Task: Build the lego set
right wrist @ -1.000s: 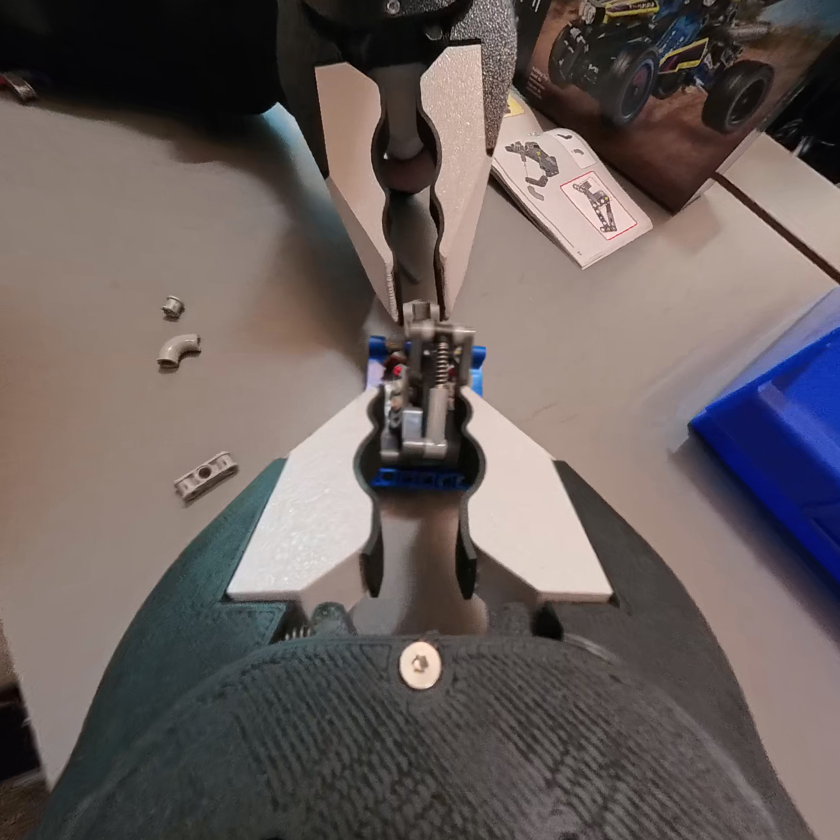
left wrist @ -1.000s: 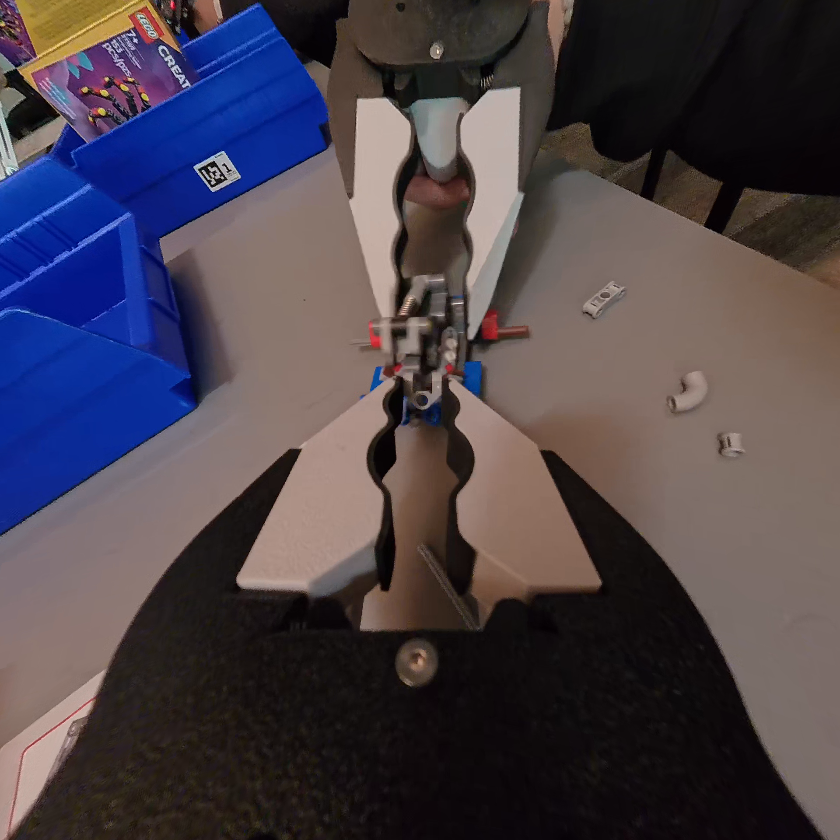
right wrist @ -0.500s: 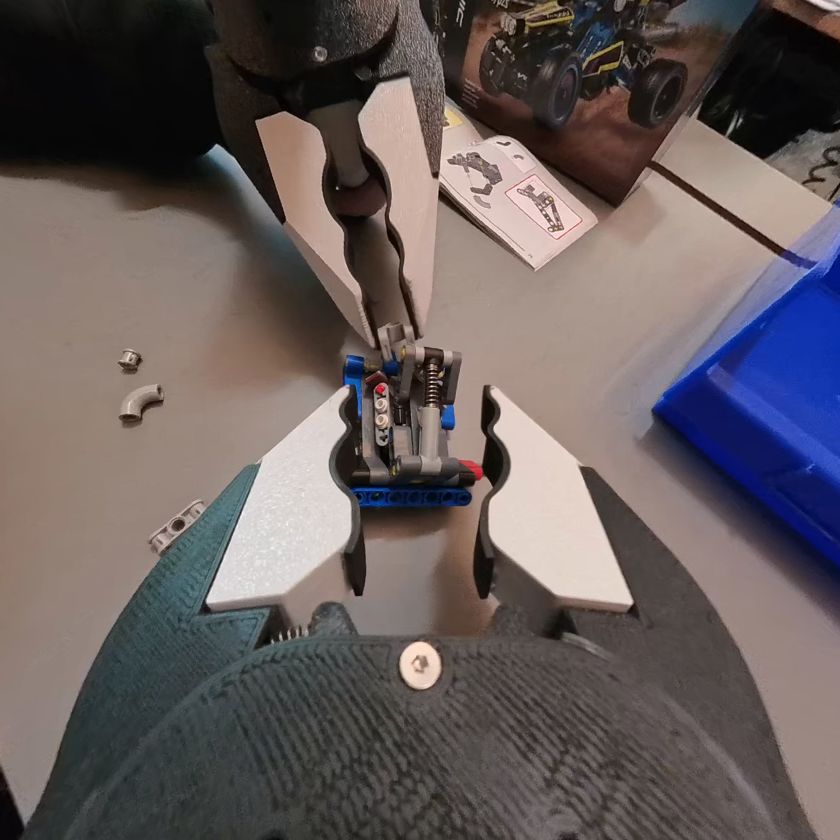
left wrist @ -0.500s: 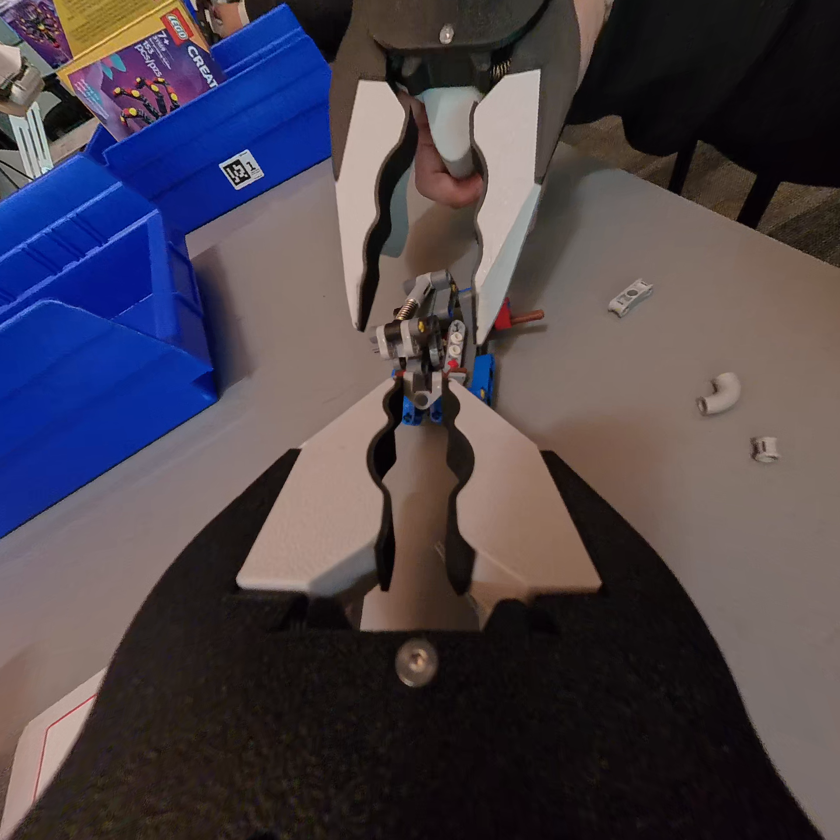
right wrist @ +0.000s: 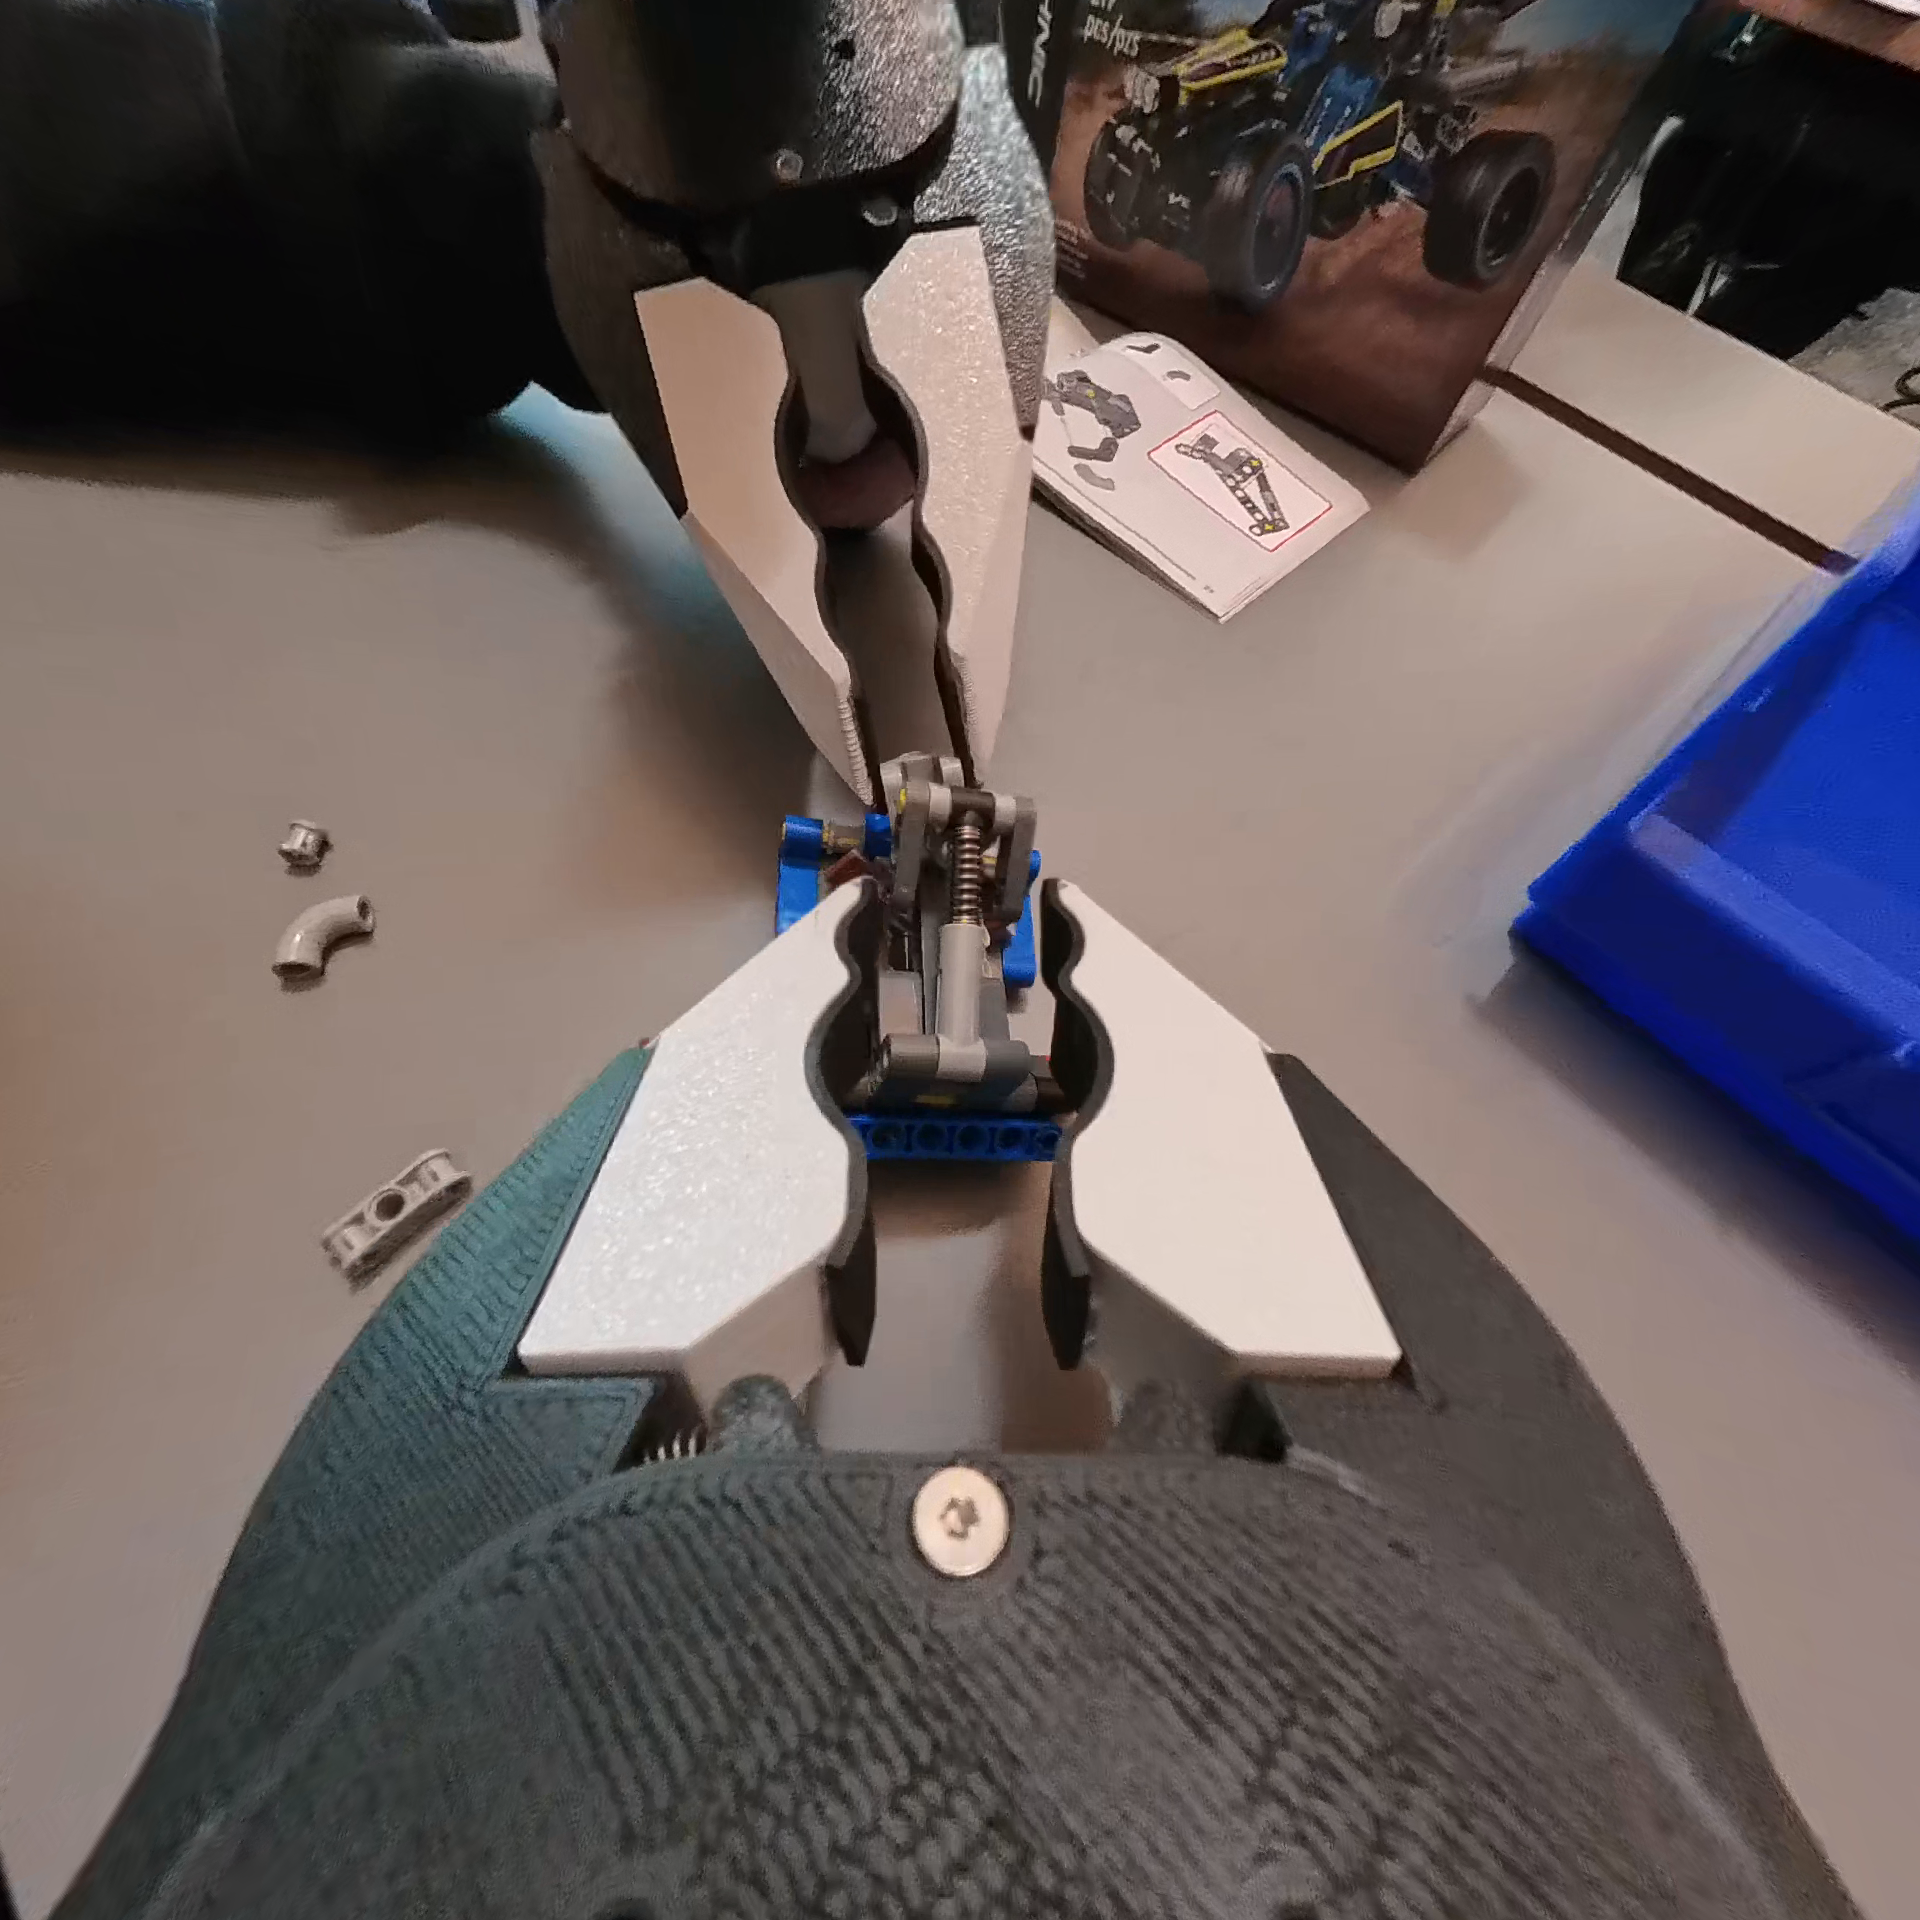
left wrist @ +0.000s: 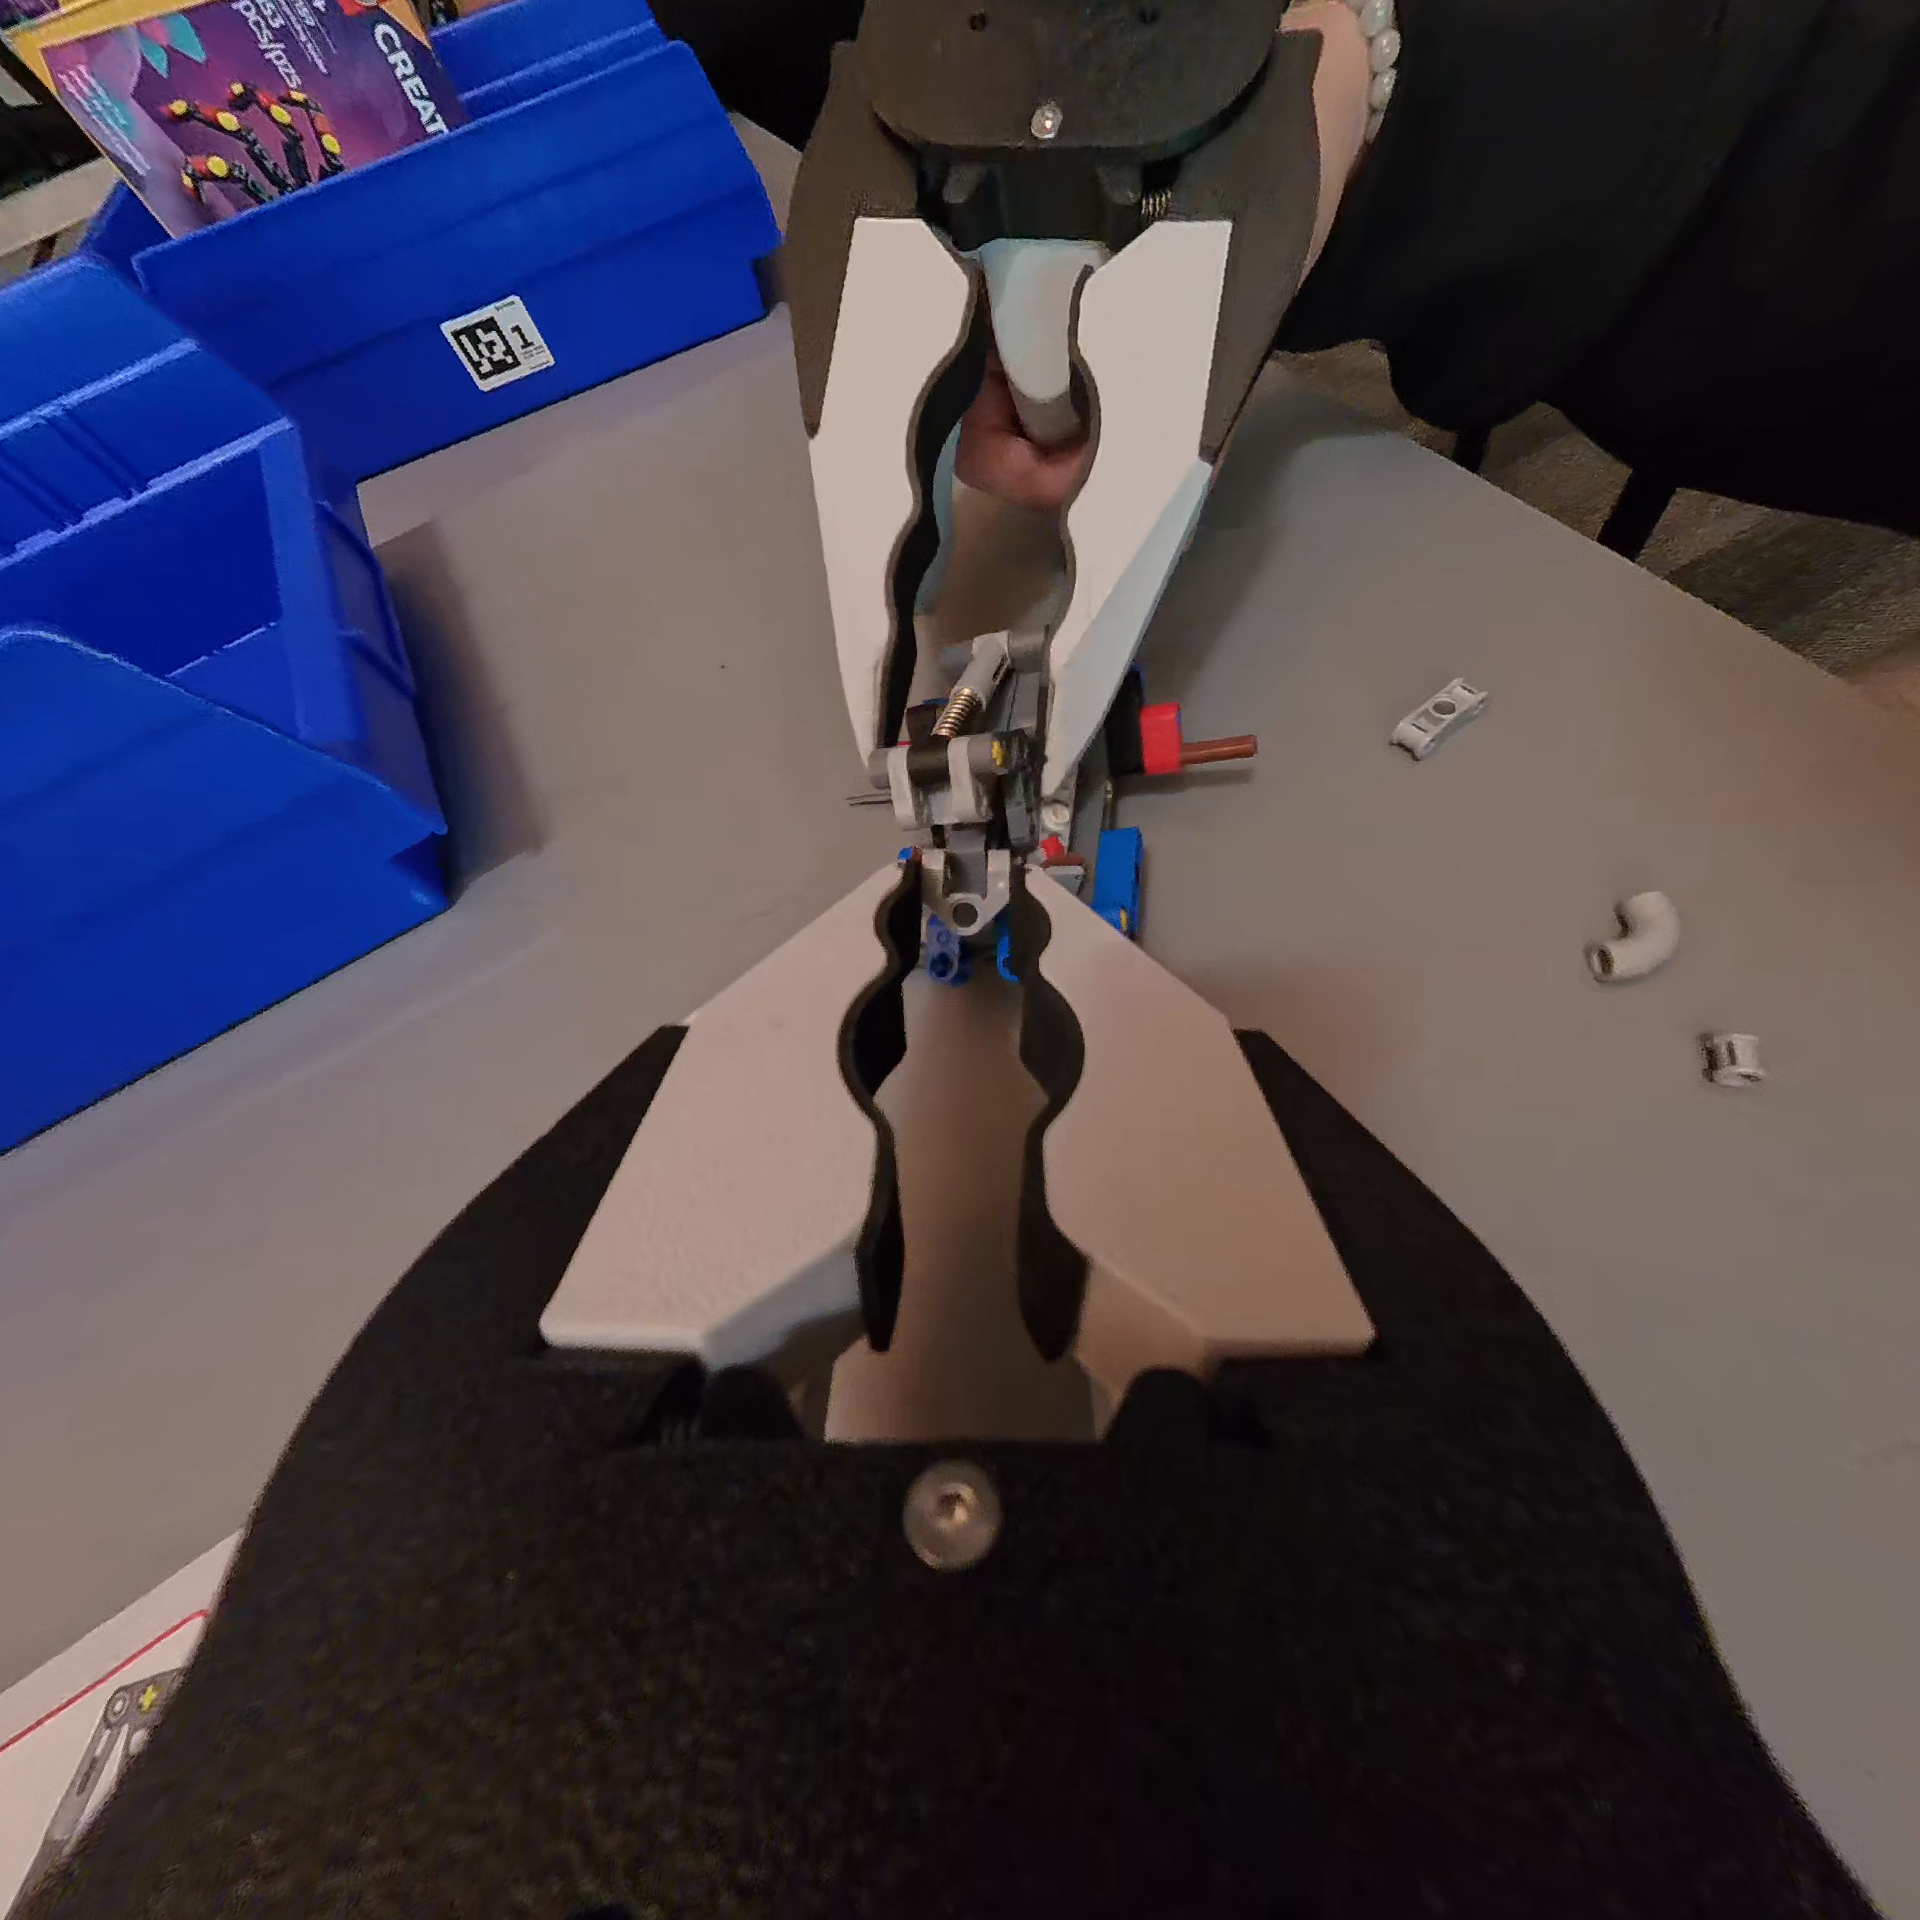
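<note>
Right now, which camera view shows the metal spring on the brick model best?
The right wrist view: the spring faces the camera, its full coil visible above the grey cylinder. The left wrist view shows only a short, slanted piece, partly behind the right claw.

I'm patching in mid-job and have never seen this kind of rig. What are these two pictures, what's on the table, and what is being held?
No robot arm: a person holds a two-finger gripper in each hand, each carrying a camera that looks along its fingers. The left gripper pinches a grey end piece of the small brick model, a grey and blue build with a spring. The right gripper faces it and closes around the model's other end. The model sits on a grey table. Nearby lie three loose grey parts, blue bins, an instruction booklet and a toy-car box.
</note>
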A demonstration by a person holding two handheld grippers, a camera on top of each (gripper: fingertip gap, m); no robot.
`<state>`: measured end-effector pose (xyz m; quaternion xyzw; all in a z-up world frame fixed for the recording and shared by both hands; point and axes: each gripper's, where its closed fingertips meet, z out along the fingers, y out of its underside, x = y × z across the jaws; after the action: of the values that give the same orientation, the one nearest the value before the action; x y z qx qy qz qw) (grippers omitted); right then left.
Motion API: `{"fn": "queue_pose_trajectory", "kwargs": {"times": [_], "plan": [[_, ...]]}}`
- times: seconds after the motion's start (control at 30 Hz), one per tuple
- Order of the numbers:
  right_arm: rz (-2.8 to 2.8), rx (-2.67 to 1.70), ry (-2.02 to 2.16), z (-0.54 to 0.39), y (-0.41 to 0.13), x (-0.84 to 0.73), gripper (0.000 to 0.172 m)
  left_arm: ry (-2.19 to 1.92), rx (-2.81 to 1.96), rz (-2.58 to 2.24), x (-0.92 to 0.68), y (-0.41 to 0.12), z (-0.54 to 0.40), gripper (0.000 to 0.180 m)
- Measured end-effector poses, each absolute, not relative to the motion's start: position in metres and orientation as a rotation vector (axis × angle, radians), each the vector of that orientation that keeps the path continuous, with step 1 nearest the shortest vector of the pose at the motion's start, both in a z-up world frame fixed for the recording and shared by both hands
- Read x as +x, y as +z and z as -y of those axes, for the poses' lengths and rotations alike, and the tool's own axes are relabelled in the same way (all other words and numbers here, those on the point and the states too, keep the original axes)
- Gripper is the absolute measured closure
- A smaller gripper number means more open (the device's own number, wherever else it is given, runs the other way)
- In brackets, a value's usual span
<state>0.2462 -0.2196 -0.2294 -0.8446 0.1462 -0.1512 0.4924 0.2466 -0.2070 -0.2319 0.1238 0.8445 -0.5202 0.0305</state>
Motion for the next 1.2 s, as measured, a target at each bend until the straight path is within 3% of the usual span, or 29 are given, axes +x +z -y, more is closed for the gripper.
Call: {"fn": "queue_pose_trajectory", "kwargs": {"times": [1.2], "plan": [[-0.367,-2.127,-0.343,0.216,-0.237,0.240,0.145,-1.672,0.611,-2.765,0.242,-0.234,0.217,0.168]]}}
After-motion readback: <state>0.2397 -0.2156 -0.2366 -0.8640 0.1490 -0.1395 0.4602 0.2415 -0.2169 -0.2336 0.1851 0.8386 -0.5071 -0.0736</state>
